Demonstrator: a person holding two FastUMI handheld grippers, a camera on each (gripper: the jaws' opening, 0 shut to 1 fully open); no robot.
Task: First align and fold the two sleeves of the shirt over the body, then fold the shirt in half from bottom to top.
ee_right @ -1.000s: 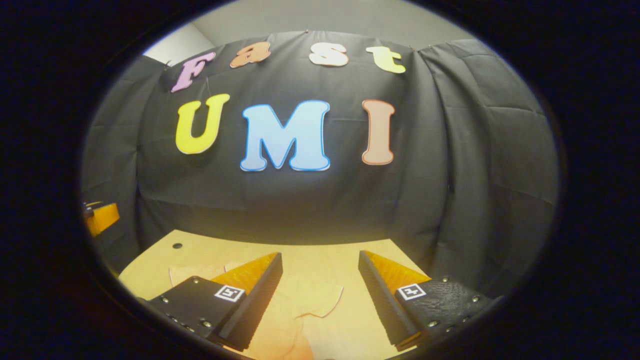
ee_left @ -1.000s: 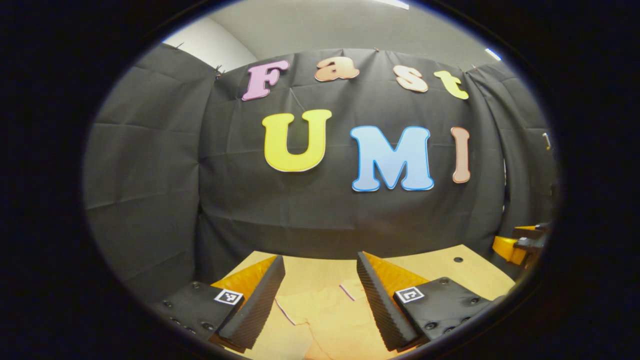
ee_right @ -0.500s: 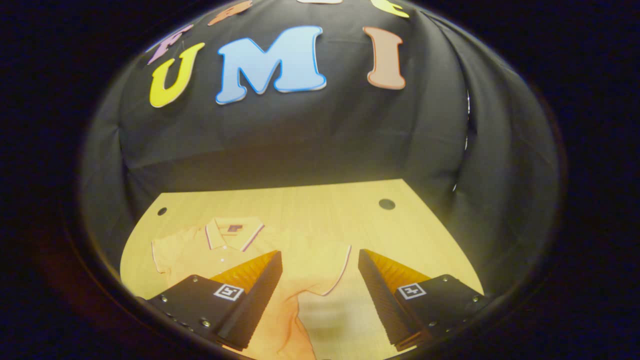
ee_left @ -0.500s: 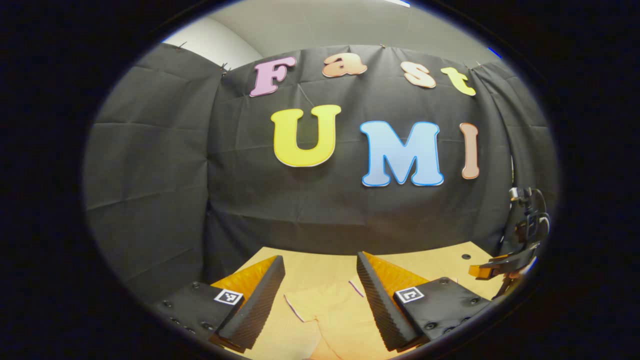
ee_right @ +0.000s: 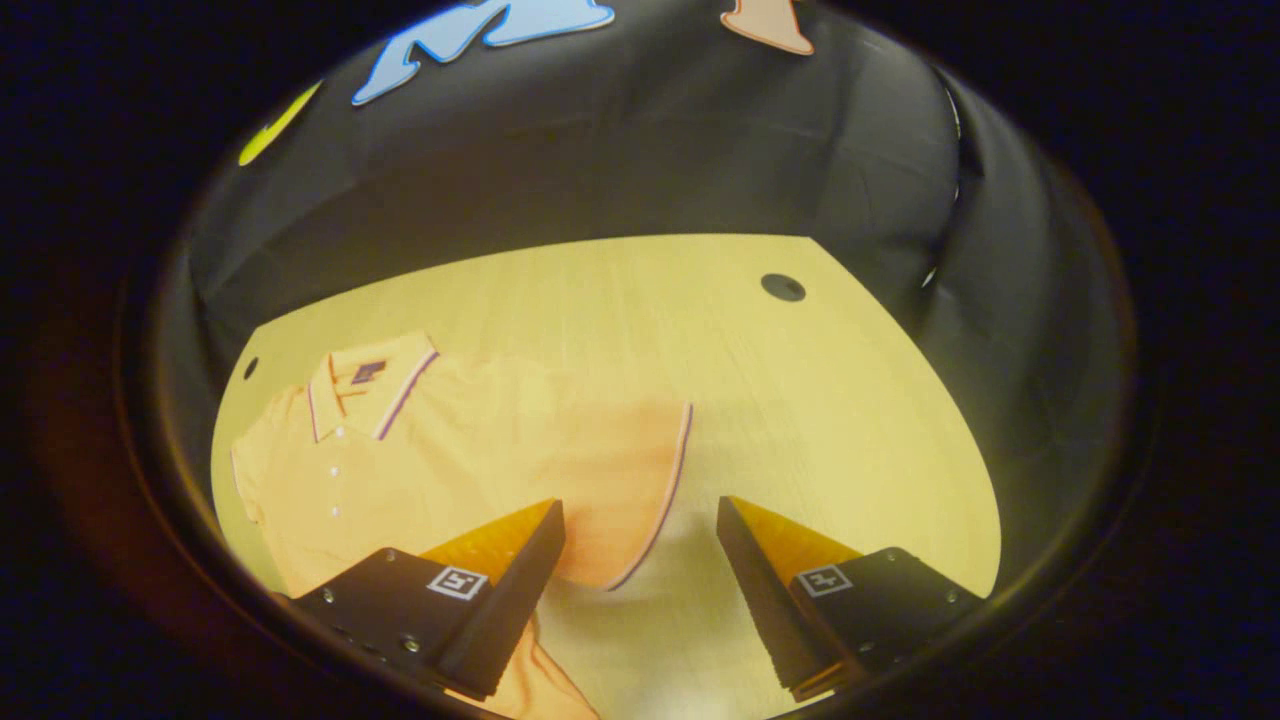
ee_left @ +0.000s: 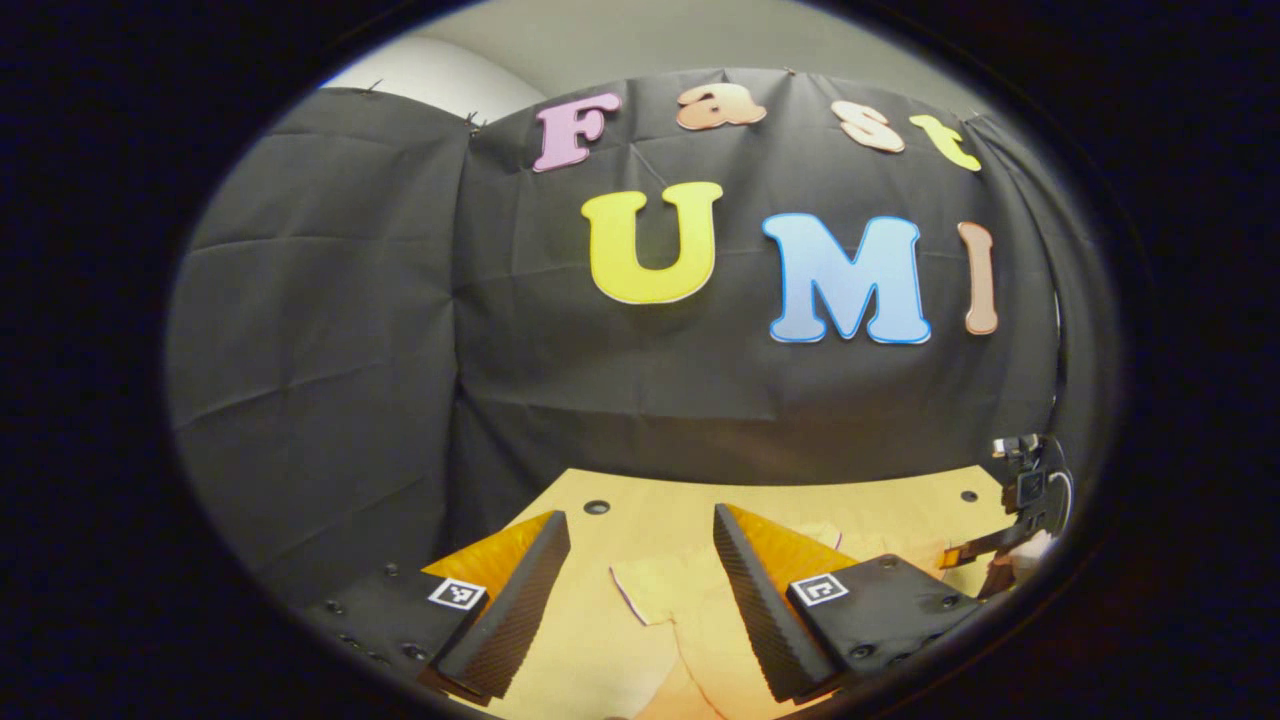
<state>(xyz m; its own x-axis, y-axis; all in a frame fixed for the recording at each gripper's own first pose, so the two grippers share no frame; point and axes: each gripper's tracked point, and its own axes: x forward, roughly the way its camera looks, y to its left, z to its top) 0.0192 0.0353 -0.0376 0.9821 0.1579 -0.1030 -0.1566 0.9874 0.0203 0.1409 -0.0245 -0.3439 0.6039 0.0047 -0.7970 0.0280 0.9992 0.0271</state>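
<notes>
Shirt: a pale orange polo shirt [ee_right: 470, 450] is being shown lying flat on the counter [ee_right: 800, 400] in the right gripper view, collar [ee_right: 365, 385] toward the far left, buttons running down the placket.
Sleeve: one short sleeve [ee_right: 625, 490], edged with a dark stripe, is being seen spread out toward the middle of the counter, its cuff lying between the right gripper's two fingers as framed.
Right gripper: the right gripper [ee_right: 640, 545] is being held above the sleeve with its fingers wide apart; nothing is being gripped, and no contact with the cloth can be made out.
Left gripper: the left gripper [ee_left: 640, 570] is being held level, facing the booth wall, its fingers likewise spread wide and holding nothing.
Left gripper view, shirt: only a small part of the shirt [ee_left: 680, 610] is being caught here, low between the fingers, with a striped sleeve edge [ee_left: 628, 598] lying on the counter [ee_left: 640, 505].
Other gripper: at the far right edge of the left gripper view, the right gripper [ee_left: 985, 550] is being seen from the side, tilted down over the counter; its opening cannot be judged from there.
Counter holes: a dark round hole [ee_right: 782, 287] is being shown near the far right corner in the right gripper view; another hole [ee_left: 596, 507] is being shown near the far edge in the left gripper view.
</notes>
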